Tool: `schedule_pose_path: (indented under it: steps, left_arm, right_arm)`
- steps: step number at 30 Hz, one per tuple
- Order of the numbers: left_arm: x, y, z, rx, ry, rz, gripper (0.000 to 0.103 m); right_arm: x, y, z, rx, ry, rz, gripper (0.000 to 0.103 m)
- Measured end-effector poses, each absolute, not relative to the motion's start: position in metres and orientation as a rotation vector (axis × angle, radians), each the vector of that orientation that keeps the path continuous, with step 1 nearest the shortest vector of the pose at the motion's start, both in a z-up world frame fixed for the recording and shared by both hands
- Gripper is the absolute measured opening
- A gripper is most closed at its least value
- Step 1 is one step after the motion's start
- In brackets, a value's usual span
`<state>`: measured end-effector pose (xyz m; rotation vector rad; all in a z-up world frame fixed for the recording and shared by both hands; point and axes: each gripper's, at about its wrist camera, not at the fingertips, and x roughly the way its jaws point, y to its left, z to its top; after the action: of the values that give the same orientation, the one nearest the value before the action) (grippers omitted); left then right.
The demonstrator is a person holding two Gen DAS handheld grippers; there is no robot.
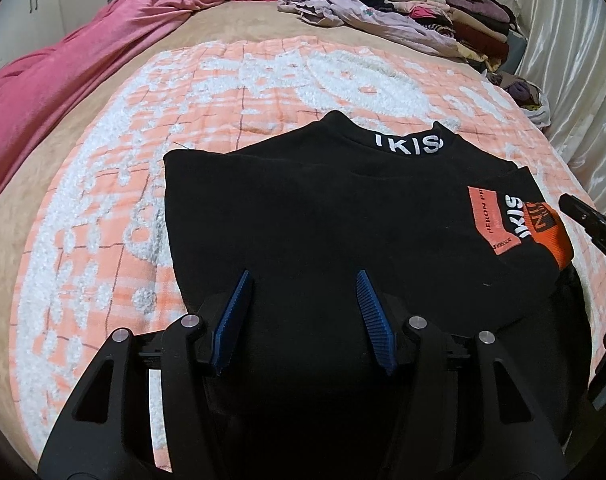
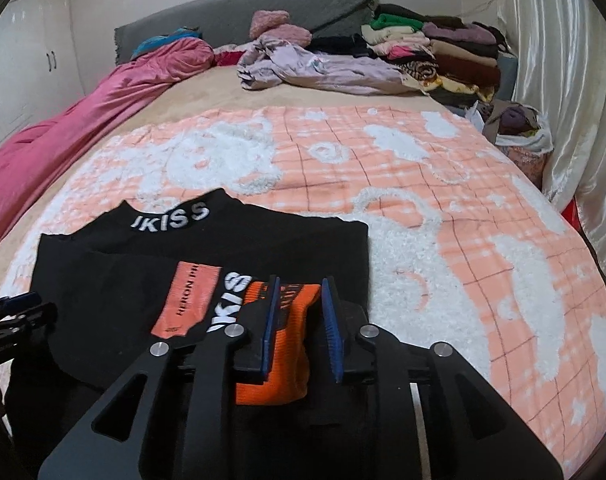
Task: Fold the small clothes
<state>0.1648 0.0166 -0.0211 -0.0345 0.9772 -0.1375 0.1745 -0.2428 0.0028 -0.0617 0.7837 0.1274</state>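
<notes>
A black top point(image 1: 303, 200) with white "IKISS" lettering on its collar lies flat on the orange-and-white blanket point(image 1: 223, 92), its sleeve folded across the body. My left gripper point(image 1: 303, 276) hovers over the top's near hem, open, with only black cloth below the blue pads point(image 1: 235, 316). The sleeve's orange cuff point(image 2: 293, 344) lies between the fingers of my right gripper point(image 2: 301, 282), whose pads stand slightly apart and loose around it. The right gripper point(image 1: 587, 220) shows at the right edge of the left wrist view, and the left gripper point(image 2: 19, 308) at the left edge of the right wrist view.
A pink duvet point(image 2: 83, 116) runs along the bed's left side. Crumpled lilac clothes point(image 2: 303, 64) and a stack of folded clothes point(image 2: 435, 48) sit at the head of the bed. A bag of clothes point(image 2: 519, 128) and a shiny curtain point(image 2: 563, 80) are on the right.
</notes>
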Motion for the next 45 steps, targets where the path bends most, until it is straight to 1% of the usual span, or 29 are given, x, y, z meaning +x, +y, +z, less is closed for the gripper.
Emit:
schedule_pose_path:
  steps: [5,10,16,21,28,29,30,32,33,34,40,43,45]
  left_arm:
    - [0.163,0.017,-0.020,-0.036,0.974,-0.140,0.047]
    - [0.162,0.018,-0.019,-0.039,0.972,-0.143,0.047]
    - [0.155,0.025,-0.015,-0.059,0.961,-0.146,0.047]
    - [0.148,0.031,-0.015,-0.071,0.957,-0.150,0.047]
    - [0.143,0.030,-0.024,-0.061,0.961,-0.147,0.048]
    - [0.143,0.030,-0.024,-0.061,0.960,-0.147,0.048]
    - [0.143,0.031,-0.024,-0.061,0.960,-0.147,0.048]
    - [0.143,0.031,-0.024,-0.060,0.958,-0.144,0.048]
    - [0.143,0.030,-0.024,-0.060,0.957,-0.143,0.048]
    - [0.143,0.030,-0.024,-0.061,0.955,-0.143,0.048]
    - [0.144,0.021,-0.013,-0.041,0.925,-0.168,0.048]
    - [0.149,0.013,-0.015,-0.028,0.936,-0.177,0.048]
    - [0.151,0.009,-0.021,-0.013,0.953,-0.170,0.048]
  right_arm:
    - [0.162,-0.226,0.006,-0.079,0.777,0.201,0.028]
    - [0.156,-0.208,0.001,-0.087,0.797,0.261,0.030]
    - [0.159,-0.232,0.001,0.014,0.783,0.170,0.038]
    - [0.166,-0.260,-0.010,0.075,0.823,0.119,0.038]
    - [0.170,-0.262,-0.033,0.126,0.890,0.172,0.038]
    - [0.170,-0.260,-0.034,0.126,0.892,0.180,0.037]
    - [0.170,-0.258,-0.036,0.122,0.896,0.193,0.033]
    - [0.171,-0.253,-0.039,0.108,0.903,0.210,0.015]
    - [0.171,-0.251,-0.040,0.095,0.904,0.218,0.010]
    - [0.170,-0.248,-0.038,0.081,0.894,0.227,0.008]
    - [0.153,-0.242,-0.004,-0.044,0.753,0.238,0.007]
    - [0.157,-0.245,-0.005,-0.085,0.757,0.205,0.007]
    - [0.163,-0.249,-0.018,-0.082,0.814,0.175,0.008]
